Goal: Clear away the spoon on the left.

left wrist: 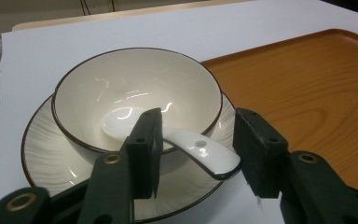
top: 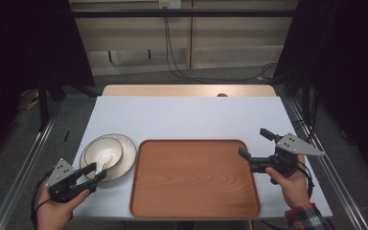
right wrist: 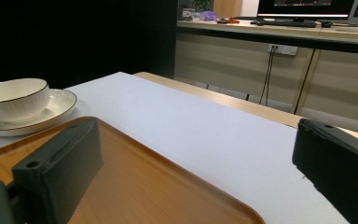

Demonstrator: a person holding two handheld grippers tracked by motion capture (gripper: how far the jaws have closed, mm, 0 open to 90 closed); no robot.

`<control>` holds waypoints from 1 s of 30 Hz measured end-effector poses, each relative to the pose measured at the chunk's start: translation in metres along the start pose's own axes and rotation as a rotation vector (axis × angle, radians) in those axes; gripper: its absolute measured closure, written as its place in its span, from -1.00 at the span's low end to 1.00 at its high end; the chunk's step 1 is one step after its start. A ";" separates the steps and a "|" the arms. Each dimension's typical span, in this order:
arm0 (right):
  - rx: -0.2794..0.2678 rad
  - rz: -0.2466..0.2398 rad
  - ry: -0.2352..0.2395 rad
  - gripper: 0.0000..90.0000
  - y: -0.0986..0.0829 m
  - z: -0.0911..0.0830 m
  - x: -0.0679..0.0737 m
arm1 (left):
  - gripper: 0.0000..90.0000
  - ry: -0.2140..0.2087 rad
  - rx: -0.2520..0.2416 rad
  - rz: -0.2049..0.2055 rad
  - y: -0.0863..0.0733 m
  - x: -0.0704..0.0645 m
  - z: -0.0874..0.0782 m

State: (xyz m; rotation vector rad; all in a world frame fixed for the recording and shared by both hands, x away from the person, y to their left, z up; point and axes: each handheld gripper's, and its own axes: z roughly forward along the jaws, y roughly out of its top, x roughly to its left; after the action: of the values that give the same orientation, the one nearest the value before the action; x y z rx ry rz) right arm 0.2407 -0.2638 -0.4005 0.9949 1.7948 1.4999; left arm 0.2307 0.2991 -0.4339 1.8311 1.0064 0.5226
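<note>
On the left side of the desk [top: 187, 117], near the front edge, the left gripper [top: 90, 173] is hovering at the rim of the plate [top: 127, 158]. Its jaws are standing released, gap wide. Bowl [top: 104, 152] is sitting on the plate, white spoon [top: 102, 162] is lying in the bowl with its handle sticking out over the rim toward the gripper.

Left gripper view: spoon handle [left wrist: 205, 151] is sitting between the two jaws, closer to the left one. Left jaw is overlapping the handle where it crosses the bowl [left wrist: 135, 88] rim; can't tell if it's touching. Right jaw is standing clear of the handle tip, a visible gap between them. Nothing is being clamped. Plate [left wrist: 46, 154] is lying under the bowl, just beside the wooden tray [left wrist: 317, 84].

Right gripper [top: 252, 148] is hanging over the right edge of the tray [top: 194, 179], the person's hand [top: 294, 184] holding it from below. Jaws are spread wide, nothing between them.

Right gripper view: jaws are framing the tray [right wrist: 135, 186] corner and white desk surface [right wrist: 191, 121]; bowl [right wrist: 16, 98] and plate [right wrist: 58, 105] are sitting well apart at far left. Tray is lying bare.
</note>
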 end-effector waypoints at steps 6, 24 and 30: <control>0.002 -0.005 0.002 -0.98 0.000 0.000 0.001 | 0.22 0.007 -0.020 -0.038 -0.002 0.000 -0.003; 0.000 -0.013 0.016 -0.98 0.000 0.003 0.002 | 0.54 0.025 0.036 -0.116 -0.006 0.005 -0.009; 0.002 -0.011 0.014 -0.98 0.000 0.003 0.002 | 0.74 0.028 0.033 -0.130 -0.004 0.007 -0.011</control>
State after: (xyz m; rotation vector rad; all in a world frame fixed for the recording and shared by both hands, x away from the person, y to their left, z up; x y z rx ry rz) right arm 0.2419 -0.2606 -0.4013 0.9767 1.8085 1.5025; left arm 0.2250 0.3113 -0.4330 1.7770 1.1506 0.4557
